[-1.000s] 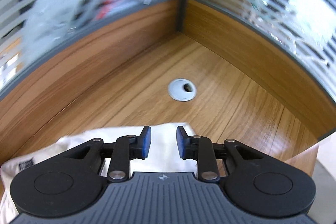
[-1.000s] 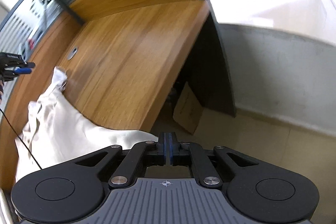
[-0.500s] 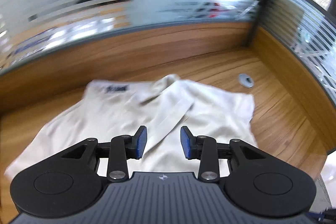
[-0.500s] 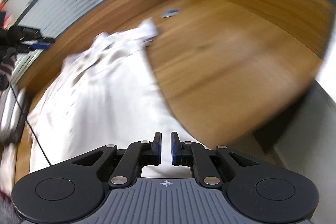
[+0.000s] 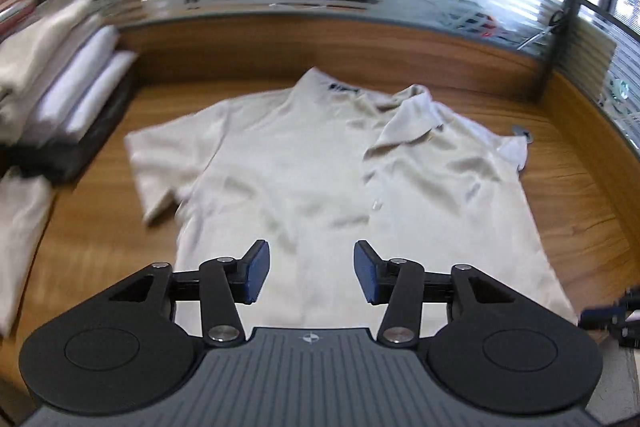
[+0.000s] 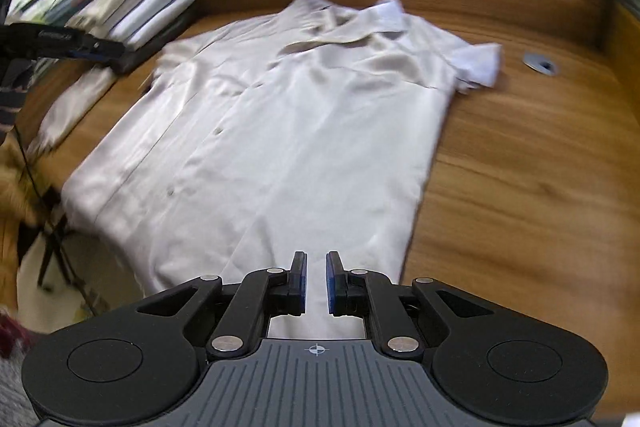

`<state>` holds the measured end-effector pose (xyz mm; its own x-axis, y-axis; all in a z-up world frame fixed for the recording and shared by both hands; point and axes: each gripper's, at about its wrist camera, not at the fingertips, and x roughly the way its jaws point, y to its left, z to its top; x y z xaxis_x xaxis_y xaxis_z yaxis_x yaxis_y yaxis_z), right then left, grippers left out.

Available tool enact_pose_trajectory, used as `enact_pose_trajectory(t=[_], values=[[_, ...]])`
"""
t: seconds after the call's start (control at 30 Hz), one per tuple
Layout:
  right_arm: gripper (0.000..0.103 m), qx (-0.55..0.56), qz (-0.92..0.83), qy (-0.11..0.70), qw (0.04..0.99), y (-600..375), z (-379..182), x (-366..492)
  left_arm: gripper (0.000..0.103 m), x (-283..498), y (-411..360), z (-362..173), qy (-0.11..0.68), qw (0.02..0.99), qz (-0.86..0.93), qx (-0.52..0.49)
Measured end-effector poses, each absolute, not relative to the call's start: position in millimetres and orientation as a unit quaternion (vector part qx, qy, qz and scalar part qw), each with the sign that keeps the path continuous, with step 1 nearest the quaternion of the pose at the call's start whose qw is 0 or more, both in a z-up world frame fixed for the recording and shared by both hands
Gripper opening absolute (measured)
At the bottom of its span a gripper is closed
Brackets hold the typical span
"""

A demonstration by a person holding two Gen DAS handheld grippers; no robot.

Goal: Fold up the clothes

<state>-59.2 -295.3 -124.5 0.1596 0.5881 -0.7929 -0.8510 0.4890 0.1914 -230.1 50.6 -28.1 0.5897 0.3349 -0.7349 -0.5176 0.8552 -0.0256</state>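
My left gripper hangs open over the shirt, nothing between its jaws. Far left, a stack of folded clothes blocks that side. The desk lies bare right of the shirt up to the wooden partition. My right gripper stands narrowly parted.

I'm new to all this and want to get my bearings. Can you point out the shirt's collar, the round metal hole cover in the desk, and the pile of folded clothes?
shirt's collar [image 5: 404, 123]: left wrist view, on the turned-over flap.
round metal hole cover [image 6: 541, 62]: right wrist view, on its rim.
pile of folded clothes [image 5: 76, 83]: left wrist view, on a white folded edge.
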Motion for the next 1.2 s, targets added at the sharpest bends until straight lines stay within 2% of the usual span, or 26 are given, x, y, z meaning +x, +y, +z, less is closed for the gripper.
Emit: enact_pose_trajectory(t=[0.23, 0.53, 0.77, 1.03, 1.2], values=[[0.017, -0.182, 0.505, 0.425, 0.728, -272, -128, -53, 0.054, -283, 16, -53, 0.405, 0.861, 0.284, -0.116], [0.018, -0.186, 0.481, 0.413, 0.751, -247, -109, -23, 0.054, -277, 26, -52, 0.410, 0.849, 0.309, -0.122], [0.020, -0.126, 0.411, 0.416, 0.802, -228, -91, 35, 0.054, -216, 59, -41, 0.398, 0.877, 0.253, -0.091], [0.021, -0.068, 0.307, 0.429, 0.847, -224, -92, 115, 0.055, -109, 96, -42, 0.392, 0.900, 0.176, -0.072], [0.022, -0.048, 0.278, 0.433, 0.856, -222, -95, 159, 0.060, -34, 99, -47, 0.389, 0.908, 0.143, -0.050]])
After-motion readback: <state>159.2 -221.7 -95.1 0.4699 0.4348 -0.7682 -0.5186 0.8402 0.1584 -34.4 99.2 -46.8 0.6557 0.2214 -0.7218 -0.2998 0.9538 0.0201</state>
